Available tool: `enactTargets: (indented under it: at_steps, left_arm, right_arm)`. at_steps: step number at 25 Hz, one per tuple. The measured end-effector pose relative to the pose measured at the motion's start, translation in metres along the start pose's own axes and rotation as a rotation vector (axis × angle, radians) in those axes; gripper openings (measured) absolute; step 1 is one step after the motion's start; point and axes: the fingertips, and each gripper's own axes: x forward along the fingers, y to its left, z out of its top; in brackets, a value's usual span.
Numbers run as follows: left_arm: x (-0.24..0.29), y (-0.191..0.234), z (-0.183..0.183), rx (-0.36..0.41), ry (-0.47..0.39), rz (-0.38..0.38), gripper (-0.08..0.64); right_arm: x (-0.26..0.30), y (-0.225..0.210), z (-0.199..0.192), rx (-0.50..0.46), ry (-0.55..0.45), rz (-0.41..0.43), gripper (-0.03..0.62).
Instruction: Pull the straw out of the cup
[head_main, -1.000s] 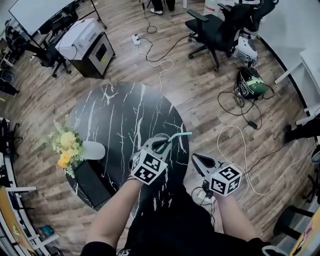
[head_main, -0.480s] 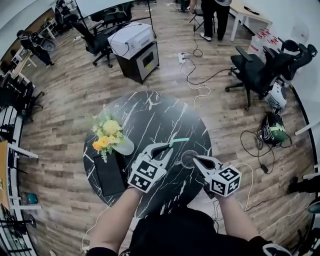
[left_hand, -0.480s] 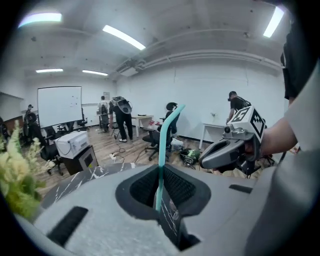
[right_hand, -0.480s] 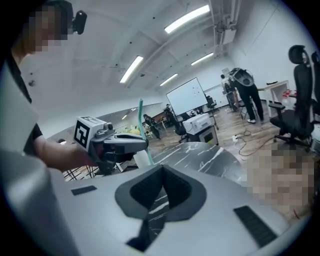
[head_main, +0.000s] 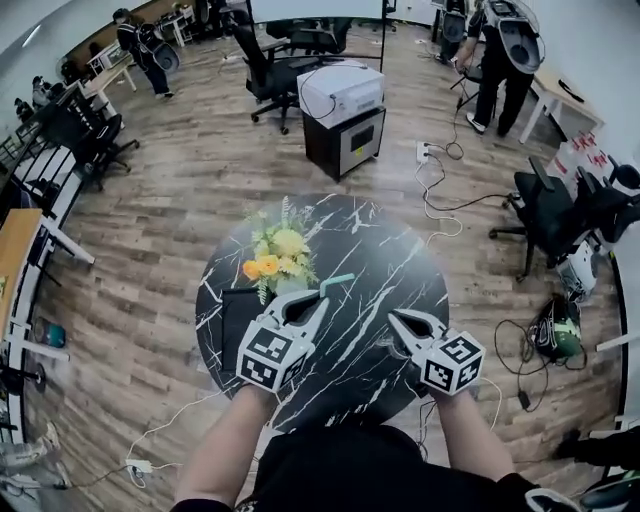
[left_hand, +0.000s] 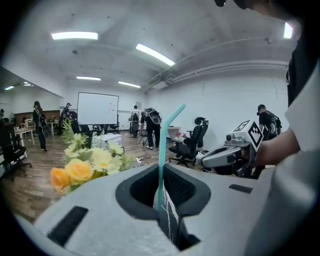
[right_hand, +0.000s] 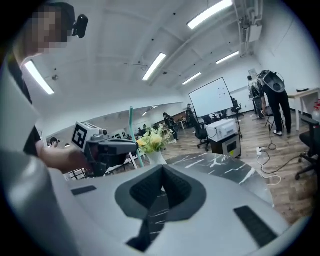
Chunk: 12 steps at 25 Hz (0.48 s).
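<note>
Holding the straw (head_main: 337, 284): left tool (head_main: 312, 300) is pinched nearly closed on its lower end, thin teal tube caught between the pads. In the left gripper view the straw (left_hand: 161, 160) stands almost upright out of the tool (left_hand: 162, 200), long axis vertical, with the bent top leaning right. From the head view it points away from the person, over the table (head_main: 400, 250) toward its far side. It's in the air above the marble top, inside no container.

Right tool (head_main: 398, 320) sits just beside the left, over the near right part of the table. Its own view shows the tool (right_hand: 157, 200) closed, nothing between the pads. It also catches the straw (right_hand: 132, 131) rising from the left tool.

Cup: can't make it out in any view.

Only container I can read is the white vase (right_hand: 155, 157) at the left of the table, holding yellow, orange and white flowers (head_main: 275, 255). A flat black pad (head_main: 235, 318) lies next to it.
</note>
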Motion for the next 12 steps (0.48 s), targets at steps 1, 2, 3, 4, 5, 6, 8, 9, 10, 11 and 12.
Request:
enactTargets:
  at_steps: [1, 2, 3, 4, 5, 6, 8, 9, 10, 11, 12]
  left_arm:
    - [-0.01, 0.006, 0.0, -0.009, -0.009, 0.018, 0.04]
    - [-0.019, 0.012, 0.001, -0.014, -0.018, 0.038, 0.04]
    - [-0.028, 0.017, 0.002, -0.015, -0.025, 0.058, 0.04]
    - [-0.035, 0.022, 0.004, -0.012, -0.032, 0.077, 0.04]
    - [-0.042, 0.026, 0.007, -0.01, -0.041, 0.093, 0.04]
    - [-0.049, 0.031, 0.01, -0.01, -0.053, 0.108, 0.04]
    - [-0.06, 0.039, 0.017, -0.022, -0.084, 0.134, 0.04]
    - [-0.065, 0.042, 0.02, -0.031, -0.101, 0.145, 0.04]
    - [-0.07, 0.045, 0.023, -0.041, -0.118, 0.155, 0.04]
    - [-0.074, 0.048, 0.025, -0.05, -0.131, 0.163, 0.04]
    - [-0.077, 0.05, 0.025, -0.055, -0.138, 0.169, 0.04]
  right_arm:
    - [0.001, 0.005, 0.004, -0.013, -0.005, 0.005, 0.006]
    - [0.002, 0.01, 0.007, -0.027, -0.011, 0.009, 0.006]
    - [0.002, 0.014, 0.011, -0.04, -0.018, 0.012, 0.006]
    - [0.001, 0.018, 0.014, -0.051, -0.027, 0.014, 0.006]
    - [0.0, 0.021, 0.018, -0.06, -0.036, 0.016, 0.005]
    - [-0.001, 0.024, 0.021, -0.067, -0.045, 0.016, 0.005]
    - [-0.005, 0.028, 0.027, -0.076, -0.065, 0.015, 0.005]
    - [-0.008, 0.03, 0.03, -0.08, -0.074, 0.013, 0.005]
    - [-0.011, 0.03, 0.032, -0.086, -0.082, 0.01, 0.005]
    - [-0.013, 0.031, 0.034, -0.091, -0.089, 0.006, 0.005]
    - [-0.016, 0.032, 0.035, -0.096, -0.096, 0.003, 0.005]
